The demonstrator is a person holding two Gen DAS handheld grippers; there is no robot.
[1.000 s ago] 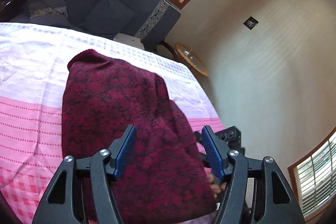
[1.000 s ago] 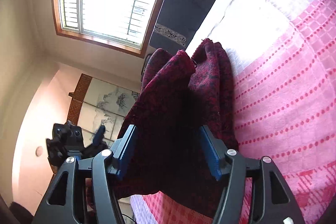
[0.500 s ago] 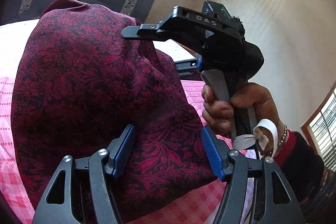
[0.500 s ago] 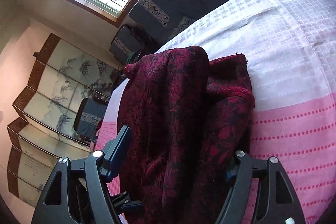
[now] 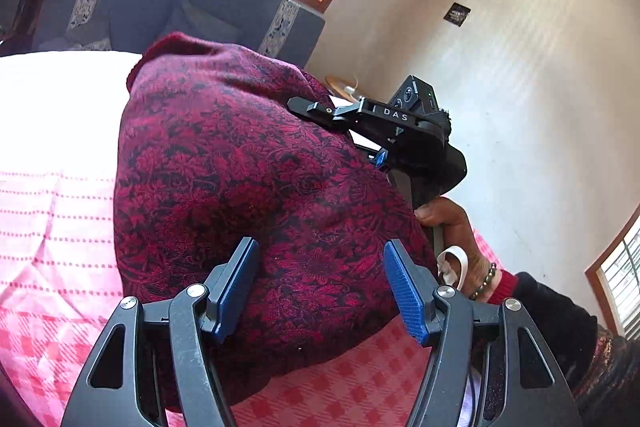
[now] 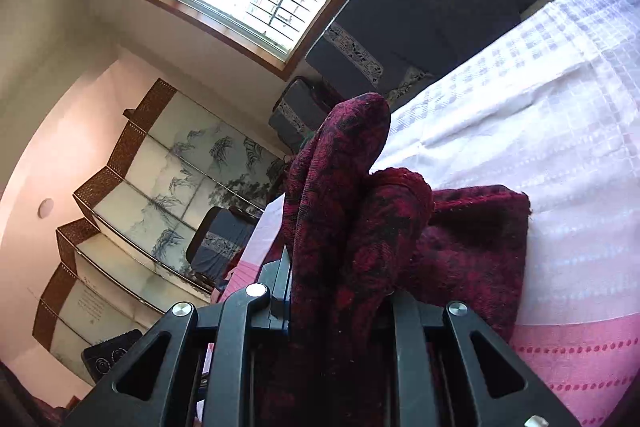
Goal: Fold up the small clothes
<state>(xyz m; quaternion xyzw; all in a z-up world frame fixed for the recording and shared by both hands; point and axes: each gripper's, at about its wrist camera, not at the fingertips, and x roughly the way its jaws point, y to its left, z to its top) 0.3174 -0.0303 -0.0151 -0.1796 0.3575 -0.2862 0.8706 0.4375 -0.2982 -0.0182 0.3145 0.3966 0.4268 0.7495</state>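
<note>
A dark red patterned knit garment [image 5: 248, 167] lies bunched on a pink and white checked bedspread [image 5: 52, 219]. My left gripper [image 5: 320, 283] is open, its blue pads [image 5: 404, 287] wide apart over the garment's near part. My right gripper [image 6: 336, 303] is shut on a thick fold of the garment [image 6: 352, 219], which rises in two humps between the fingers. The rest of the cloth [image 6: 480, 243] lies flat on the bedspread [image 6: 560, 187]. In the left wrist view the right gripper's black body [image 5: 400, 131] shows at the garment's right edge, held by a hand [image 5: 452, 227].
A dark blue sofa [image 5: 168, 7] stands behind the bed under a window. A folding painted screen [image 6: 152, 195] and dark chairs [image 6: 216, 243] stand off the bed's left side. A small round wooden table [image 5: 340, 89] sits by the beige wall.
My right gripper has closed on a fold of the garment and lifted it into humps. My left gripper stays open; its view has drawn back a little from the cloth.
</note>
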